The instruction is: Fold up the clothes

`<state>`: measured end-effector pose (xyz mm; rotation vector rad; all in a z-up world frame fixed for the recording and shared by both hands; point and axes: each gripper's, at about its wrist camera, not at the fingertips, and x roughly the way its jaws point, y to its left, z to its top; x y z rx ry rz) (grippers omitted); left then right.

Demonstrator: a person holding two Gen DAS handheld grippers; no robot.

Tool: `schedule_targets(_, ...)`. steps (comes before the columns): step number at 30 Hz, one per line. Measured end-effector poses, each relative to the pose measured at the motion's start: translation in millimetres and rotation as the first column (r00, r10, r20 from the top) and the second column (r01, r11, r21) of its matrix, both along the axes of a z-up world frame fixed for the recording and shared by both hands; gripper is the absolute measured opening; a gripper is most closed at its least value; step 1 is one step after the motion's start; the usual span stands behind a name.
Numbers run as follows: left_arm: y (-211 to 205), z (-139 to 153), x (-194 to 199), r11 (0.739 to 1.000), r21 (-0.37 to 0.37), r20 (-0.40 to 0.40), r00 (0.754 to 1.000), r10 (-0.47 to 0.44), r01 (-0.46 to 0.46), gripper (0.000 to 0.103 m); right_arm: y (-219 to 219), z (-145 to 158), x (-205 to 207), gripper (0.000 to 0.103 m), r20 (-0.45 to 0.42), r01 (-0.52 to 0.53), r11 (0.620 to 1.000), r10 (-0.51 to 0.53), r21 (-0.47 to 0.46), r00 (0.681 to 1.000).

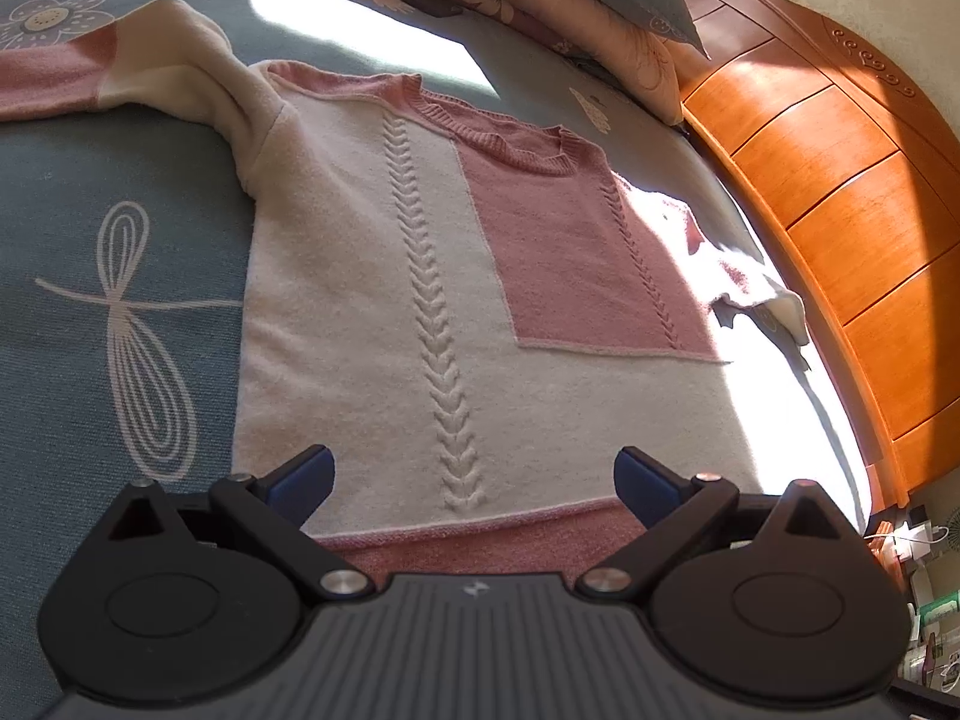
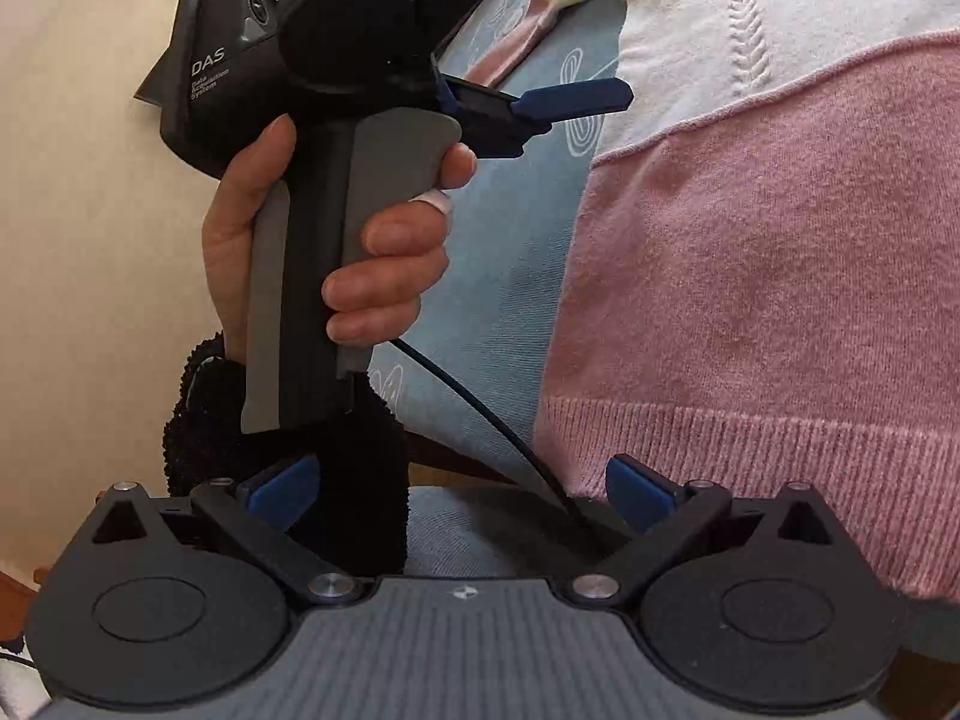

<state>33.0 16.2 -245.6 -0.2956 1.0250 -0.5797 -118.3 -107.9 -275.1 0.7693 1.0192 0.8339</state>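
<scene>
Cream-and-pink knitted sweater [image 1: 420, 276] — lies flat, front up, on my blue bedspread with white dragonfly and flower print [image 1: 108, 312]. Cable braid runs down its cream body; a pink square panel sits under the ribbed pink neckline; a pink band crosses the hem nearest me. One sleeve, cream with a pink cuff end, stretches away to the left across the spread. The far right edge is bunched and washed out by sunlight, so I cannot read its shape there.

My left gripper [image 1: 474, 480] — blue-tipped fingers spread wide, nothing between them, poised over the hem band near the foot of the braid.

My right gripper [image 2: 462, 489] — fingers likewise spread apart, empty, at the bed's edge just beside the sweater's ribbed pink hem.

Obstructions, right wrist view: my left hand [image 2: 372, 240] wrapped around the grey-and-black handle, a fuzzy black sleeve cuff [image 2: 354, 480] and a thin black cable [image 2: 510, 438] all stand directly in front of the right fingers.

Surroundings: patterned pillows [image 1: 576, 6] stacked at the far end of the bed; orange wooden panelled headboard [image 1: 840, 210] along the right; small cluttered items [image 1: 918, 546] low at the right edge, too small to identify.
</scene>
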Motion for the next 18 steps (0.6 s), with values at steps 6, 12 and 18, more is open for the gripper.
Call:
schedule_targets(6,-7.7,-1.1,-2.7,0.999,-0.025,0.056,0.998,0.024,-0.023,0.099,-51.1,34.9,-30.2,0.103,0.117,0.162,0.981,-0.149,-0.11,0.982)
schedule_targets(12,-37.3,-17.8,2.7,1.0,0.019,0.07,0.997,-0.019,0.018,0.099,-105.4,45.0,-29.8,0.103,0.246,0.422,0.85,-0.356,-0.317,0.902)
schedule_targets(18,-55.1,-23.0,-6.7,0.99,0.13,0.177,0.981,-0.077,0.054,0.102,-101.4,23.1,-43.6,0.103,0.306,0.454,0.811,-0.355,-0.37,0.883)
